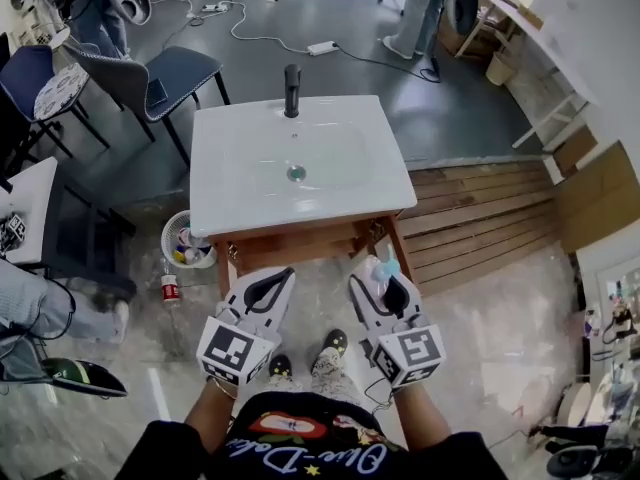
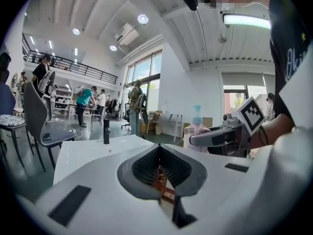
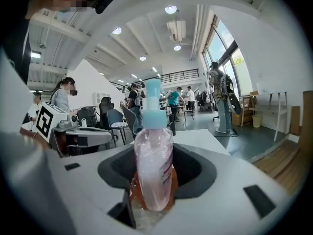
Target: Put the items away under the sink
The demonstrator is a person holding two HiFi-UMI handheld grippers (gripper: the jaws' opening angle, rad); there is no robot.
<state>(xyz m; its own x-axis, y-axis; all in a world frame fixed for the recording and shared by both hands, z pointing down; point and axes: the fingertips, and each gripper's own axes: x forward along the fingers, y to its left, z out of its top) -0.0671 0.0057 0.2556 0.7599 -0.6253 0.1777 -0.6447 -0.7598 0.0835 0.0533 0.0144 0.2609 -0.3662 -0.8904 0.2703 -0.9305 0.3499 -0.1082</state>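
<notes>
A white sink [image 1: 250, 193] with a black faucet [image 1: 292, 90] sits on a wooden vanity frame [image 1: 300, 240] straight ahead. My right gripper [image 1: 378, 268] is held low in front of the vanity's right leg. It is shut on a clear pink pump bottle [image 3: 153, 165] with a pale blue pump, which stands upright between the jaws [image 3: 152, 180]. The same bottle [image 2: 196, 126] shows at the right of the left gripper view. My left gripper [image 1: 283, 274] is level beside it, in front of the vanity's left half. Its jaws [image 2: 159, 168] meet with nothing between them.
A white basket [image 1: 187, 240] with small items stands on the floor left of the vanity, a red and white can [image 1: 170, 288] just below it. Blue chairs [image 1: 160, 73] stand behind on the left, a wooden slatted platform [image 1: 480, 218] lies on the right, and a seated person's leg [image 1: 40, 308] is at far left.
</notes>
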